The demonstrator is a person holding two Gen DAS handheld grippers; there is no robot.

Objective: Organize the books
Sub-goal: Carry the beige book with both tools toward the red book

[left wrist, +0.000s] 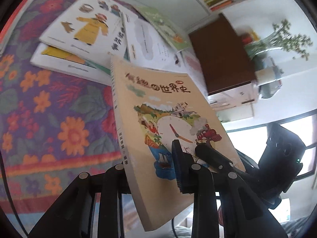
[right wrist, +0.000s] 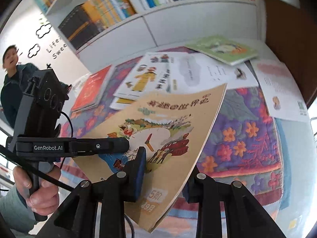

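Note:
A thick tan picture book [left wrist: 158, 103] with a clock and a red train on its cover [right wrist: 178, 123] is lifted off the table and tilted. My left gripper [left wrist: 150, 152] straddles its lower part near the spine. The blue-padded finger lies on the cover and the other finger is hidden behind the book. In the right wrist view the left gripper [right wrist: 122, 145] reaches in from the left. My right gripper [right wrist: 166, 162] is shut on the book's lower edge, one pad on the cover and one finger behind. Its finger [left wrist: 204, 150] shows on the cover in the left wrist view.
Several loose books lie on a flowered cloth [left wrist: 49, 119]: a white one with a yellow-coated figure [right wrist: 146, 77], a green one [right wrist: 221, 49], a red one [right wrist: 91, 91]. A white bookshelf [right wrist: 118, 6] stands behind. A brown board [left wrist: 220, 53], a vase of greenery [left wrist: 277, 39], a person [right wrist: 13, 83].

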